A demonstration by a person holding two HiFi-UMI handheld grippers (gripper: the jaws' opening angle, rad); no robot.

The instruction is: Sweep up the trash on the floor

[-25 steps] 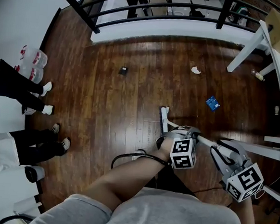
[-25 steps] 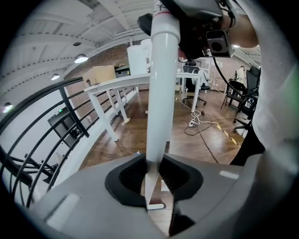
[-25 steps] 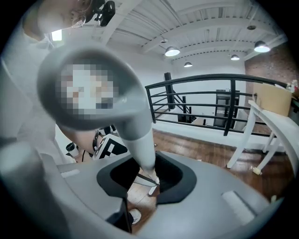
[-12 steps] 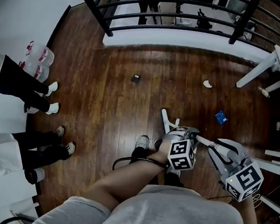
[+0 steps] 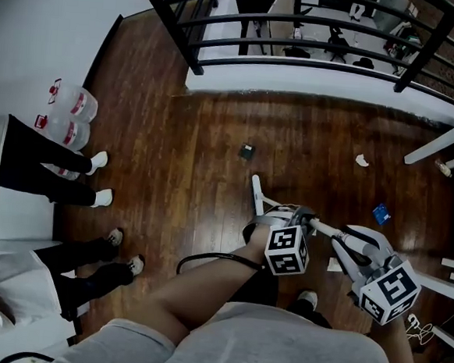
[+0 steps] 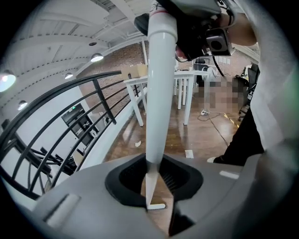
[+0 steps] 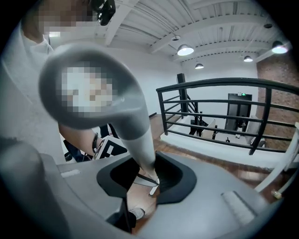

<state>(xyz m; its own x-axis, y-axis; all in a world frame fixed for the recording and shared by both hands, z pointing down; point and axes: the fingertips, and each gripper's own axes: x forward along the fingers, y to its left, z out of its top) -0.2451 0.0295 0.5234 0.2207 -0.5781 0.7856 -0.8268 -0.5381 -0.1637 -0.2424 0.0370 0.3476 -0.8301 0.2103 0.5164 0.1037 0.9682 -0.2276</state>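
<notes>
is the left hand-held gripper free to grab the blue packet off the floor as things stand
Probably not: the left hand-held gripper is shut on the broom handle, and the blue packet lies apart.

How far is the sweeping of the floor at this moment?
Nothing looks gathered yet. In hand: the left gripper and the right gripper are both shut on the broom. Left to do: the dark scrap, the white paper and the blue scrap lie apart on the floor, none touching the broom head.
</notes>
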